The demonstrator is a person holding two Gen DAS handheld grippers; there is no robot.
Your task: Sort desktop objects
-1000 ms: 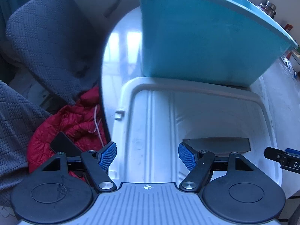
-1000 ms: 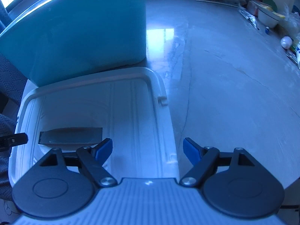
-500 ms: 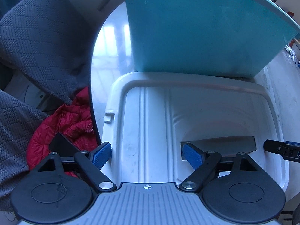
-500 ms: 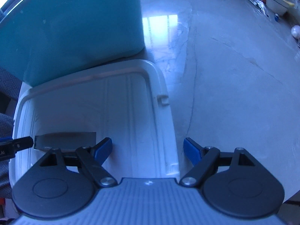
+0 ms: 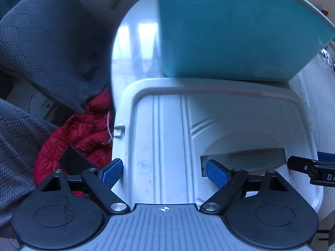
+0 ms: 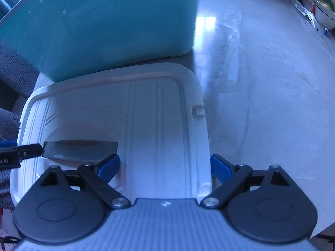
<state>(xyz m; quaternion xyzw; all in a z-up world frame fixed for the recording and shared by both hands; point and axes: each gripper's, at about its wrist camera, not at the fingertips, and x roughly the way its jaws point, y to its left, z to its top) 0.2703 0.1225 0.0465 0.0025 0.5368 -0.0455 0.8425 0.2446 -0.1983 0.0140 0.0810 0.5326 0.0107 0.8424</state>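
Observation:
A white plastic lid (image 5: 167, 129) (image 6: 146, 115) lies flat on the pale table in front of a teal storage box (image 5: 230, 31) (image 6: 104, 21). A grey rectangular slot (image 5: 251, 156) (image 6: 79, 148) sits in its near part. My left gripper (image 5: 163, 174) straddles the lid's left rim, one pad outside it and one over the slot; its jaws are opening and no pad presses. My right gripper (image 6: 165, 167) straddles the lid's right rim the same way, its jaws opening too. Each gripper's black finger shows at the edge of the other's view.
Left of the round table edge (image 5: 114, 67) are grey quilted cushions (image 5: 41, 41) and a red padded jacket (image 5: 79, 133) with a black flat object (image 5: 73, 163) on it. Bare tabletop (image 6: 272, 83) spreads to the right; a bowl and packets (image 6: 320, 10) lie at its far edge.
Both grippers' jaws have spread wider. The right gripper has shifted a little, so the lid and teal box fill more of its view. The lid stays flat on the table.

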